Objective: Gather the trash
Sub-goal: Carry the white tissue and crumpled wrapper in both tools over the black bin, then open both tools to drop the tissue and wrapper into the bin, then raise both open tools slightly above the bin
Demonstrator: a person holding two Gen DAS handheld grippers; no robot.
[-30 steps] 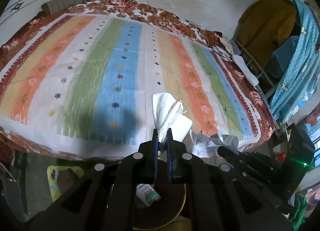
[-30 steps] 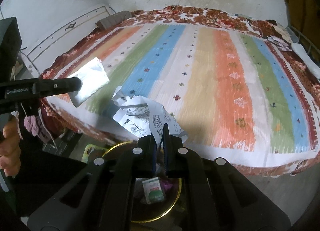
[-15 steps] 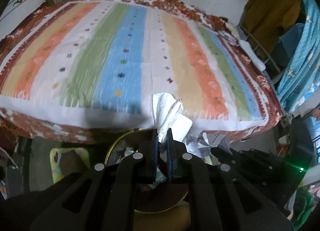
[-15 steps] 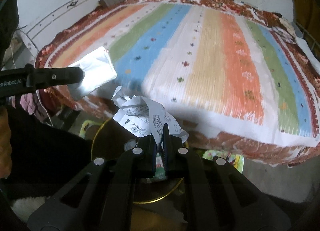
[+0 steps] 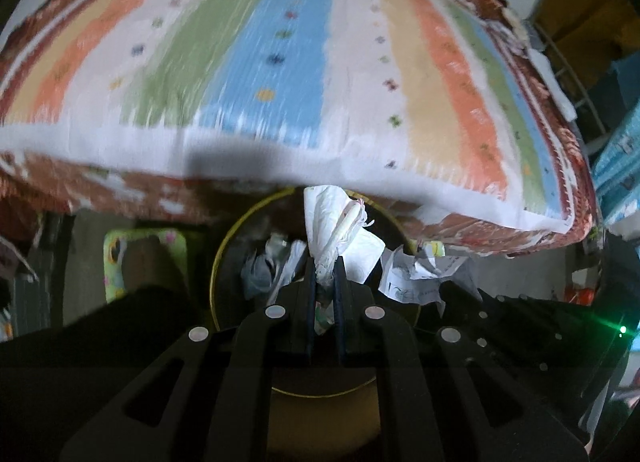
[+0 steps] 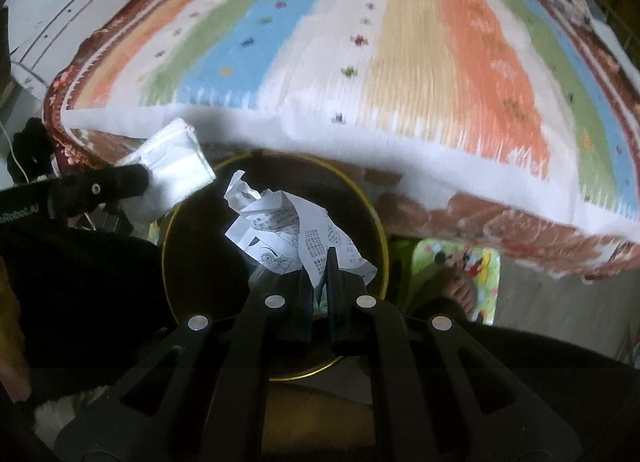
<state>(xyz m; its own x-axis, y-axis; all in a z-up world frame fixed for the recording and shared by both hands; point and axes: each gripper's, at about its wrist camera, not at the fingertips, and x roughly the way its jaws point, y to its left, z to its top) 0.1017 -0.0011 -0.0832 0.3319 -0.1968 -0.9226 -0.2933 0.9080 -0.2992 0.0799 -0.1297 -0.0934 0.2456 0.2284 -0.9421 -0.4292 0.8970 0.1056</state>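
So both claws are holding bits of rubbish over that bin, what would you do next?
Probably open the right claw: its crumpled printed paper already hangs over the gold-rimmed bin, so it should drop in. The left claw, shut on a white tissue, could follow.

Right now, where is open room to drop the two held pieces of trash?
The dark bin with the yellow rim has bare depth on its left side below the crumpled printed paper. It is crowded near the centre, where trash lies. The striped bedspread is bare.
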